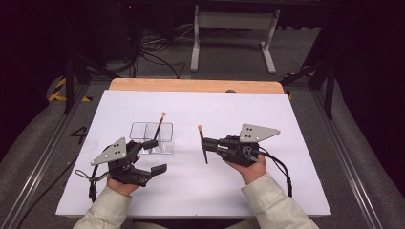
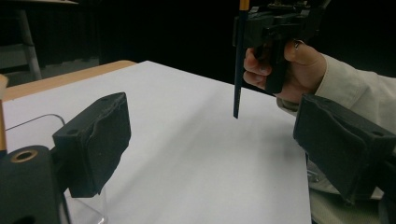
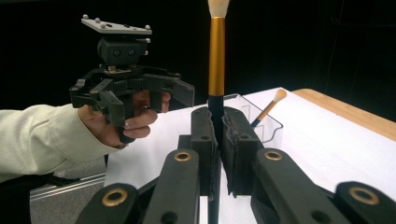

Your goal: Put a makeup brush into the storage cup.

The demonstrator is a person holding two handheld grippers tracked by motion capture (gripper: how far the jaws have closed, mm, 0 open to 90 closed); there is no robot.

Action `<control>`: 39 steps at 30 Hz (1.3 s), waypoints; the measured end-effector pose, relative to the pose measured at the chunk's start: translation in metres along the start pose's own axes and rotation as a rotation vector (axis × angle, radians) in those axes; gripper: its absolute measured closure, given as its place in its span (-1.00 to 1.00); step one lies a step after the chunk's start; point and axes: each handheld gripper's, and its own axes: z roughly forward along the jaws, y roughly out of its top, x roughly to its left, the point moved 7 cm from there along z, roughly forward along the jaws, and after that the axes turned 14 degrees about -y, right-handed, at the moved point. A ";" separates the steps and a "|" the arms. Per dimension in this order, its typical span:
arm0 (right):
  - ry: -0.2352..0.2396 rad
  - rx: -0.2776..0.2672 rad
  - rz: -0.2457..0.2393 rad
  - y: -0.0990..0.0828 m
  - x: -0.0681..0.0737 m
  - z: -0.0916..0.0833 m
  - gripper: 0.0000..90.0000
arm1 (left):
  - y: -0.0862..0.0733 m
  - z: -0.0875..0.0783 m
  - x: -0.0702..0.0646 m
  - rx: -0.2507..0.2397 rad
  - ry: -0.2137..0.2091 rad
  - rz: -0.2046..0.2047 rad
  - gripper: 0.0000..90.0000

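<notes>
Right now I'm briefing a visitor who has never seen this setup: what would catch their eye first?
Probably the makeup brush held upright in the shut right gripper, bristles up, right of the table's middle. Next, the clear organizer box to its left, with a second brush leaning inside. The left gripper sits open beside that box, holding nothing.

I'm working in a lab: black curtains, cables [image 1: 157,52] at twelve o'clock, white table [image 1: 191,191] on aluminium rails [image 1: 351,157].

Left claw [image 1: 152,156] jaws wide apart, empty; right claw [image 1: 208,143] jaws clamped tight, held level.
</notes>
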 end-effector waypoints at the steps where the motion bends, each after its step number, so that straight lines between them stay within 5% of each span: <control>1: 0.002 -0.006 -0.002 0.000 0.001 0.001 0.86 | 0.000 0.001 0.000 0.003 -0.004 0.002 -0.74; 24: 0.117 -0.090 0.019 -0.001 0.023 0.017 0.86 | 0.003 0.039 -0.015 0.038 -0.136 0.007 -0.39; 39: 0.136 -0.116 0.018 -0.003 0.030 0.023 0.85 | 0.002 0.053 -0.017 0.053 -0.181 -0.016 -0.09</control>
